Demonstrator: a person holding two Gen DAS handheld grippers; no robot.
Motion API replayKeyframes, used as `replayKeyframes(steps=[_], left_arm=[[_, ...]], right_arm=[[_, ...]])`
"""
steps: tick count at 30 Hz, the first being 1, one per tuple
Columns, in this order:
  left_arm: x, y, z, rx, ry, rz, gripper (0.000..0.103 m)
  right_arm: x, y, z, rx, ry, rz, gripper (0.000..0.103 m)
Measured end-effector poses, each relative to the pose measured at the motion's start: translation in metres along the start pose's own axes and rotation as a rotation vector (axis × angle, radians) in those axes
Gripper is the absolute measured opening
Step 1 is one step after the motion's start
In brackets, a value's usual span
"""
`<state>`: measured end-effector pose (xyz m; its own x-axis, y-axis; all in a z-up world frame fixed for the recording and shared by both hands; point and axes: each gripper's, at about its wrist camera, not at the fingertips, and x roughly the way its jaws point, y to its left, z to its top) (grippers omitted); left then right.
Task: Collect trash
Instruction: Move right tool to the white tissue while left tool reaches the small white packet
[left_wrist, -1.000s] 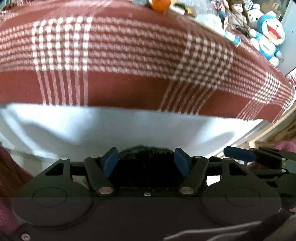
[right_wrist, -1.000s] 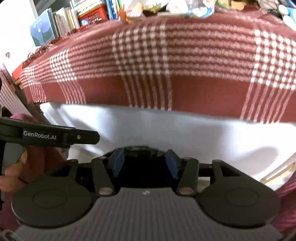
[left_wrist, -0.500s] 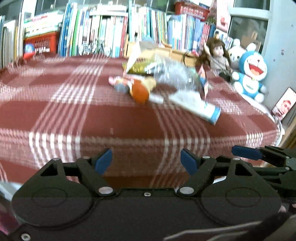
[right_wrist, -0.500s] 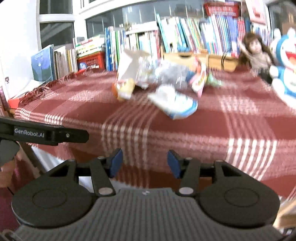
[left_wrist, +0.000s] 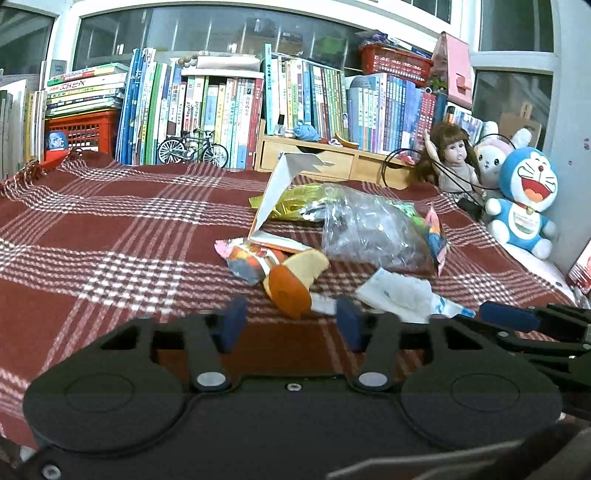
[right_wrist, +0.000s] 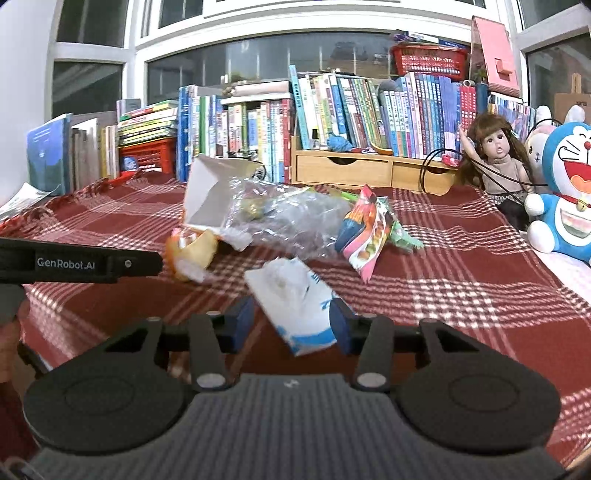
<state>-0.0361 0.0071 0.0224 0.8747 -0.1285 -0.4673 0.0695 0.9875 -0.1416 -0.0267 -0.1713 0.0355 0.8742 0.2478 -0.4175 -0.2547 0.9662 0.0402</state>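
Red-and-white checked cloth (left_wrist: 110, 236) covers the table, with books (left_wrist: 221, 107) lined up along its far edge and a small model bicycle (left_wrist: 192, 148) standing before them.

Toward the middle of the cloth lies the trash, all in one loose heap. At its left is an orange wrapper (left_wrist: 284, 284), nearest the left gripper (left_wrist: 291, 325). Behind it a white carton (left_wrist: 273, 195) stands tilted with its flap up. A crumpled clear bag (left_wrist: 369, 229) leans against the carton, with a gold foil wrapper (left_wrist: 291, 203) at the back. Just in front of the bag lies a white-and-blue pack (right_wrist: 295, 306), and to the right of the bag a pink sweet packet (right_wrist: 365, 236) stands on edge.

The left gripper hangs short of the heap; its jaws have just been closing, yet a gap remains and nothing is between them. The right gripper (right_wrist: 291, 325) does likewise: jaws just narrowed, still parted, gripping nothing, with the pack lying on the cloth beyond its fingertips.

On the far right a doll (left_wrist: 452, 162), a rabbit toy (left_wrist: 487, 155) and a blue cat plush (left_wrist: 524, 203) sit at the table's edge.
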Motion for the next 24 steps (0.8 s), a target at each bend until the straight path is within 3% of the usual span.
replayKeyframes(steps=[3,7,12,14,16,24], left_arm=[[0.003,-0.007,0.0,0.033,-0.015,-0.026,0.031],[0.008,-0.026,-0.007,0.13,-0.018,-0.062,0.031],[0.026,-0.034,-0.006,0.114,-0.005,-0.073,0.031],[0.029,-0.038,-0.005,0.132,-0.036,-0.063,0.037],[0.031,-0.043,-0.006,0.164,-0.064,-0.053,0.051],[0.038,-0.037,-0.015,0.236,-0.063,0.022,0.056]], right_arm=[[0.01,-0.001,0.003,-0.003,-0.003,-0.014,0.048],[0.021,-0.005,0.007,-0.017,-0.004,-0.018,0.047],[0.023,-0.014,0.011,0.004,-0.002,-0.015,0.047],[0.022,-0.017,0.01,0.007,0.002,-0.008,0.047],[0.021,-0.017,0.009,0.0,0.002,-0.01,0.047],[0.026,-0.018,0.011,0.003,0.0,0.006,0.047]])
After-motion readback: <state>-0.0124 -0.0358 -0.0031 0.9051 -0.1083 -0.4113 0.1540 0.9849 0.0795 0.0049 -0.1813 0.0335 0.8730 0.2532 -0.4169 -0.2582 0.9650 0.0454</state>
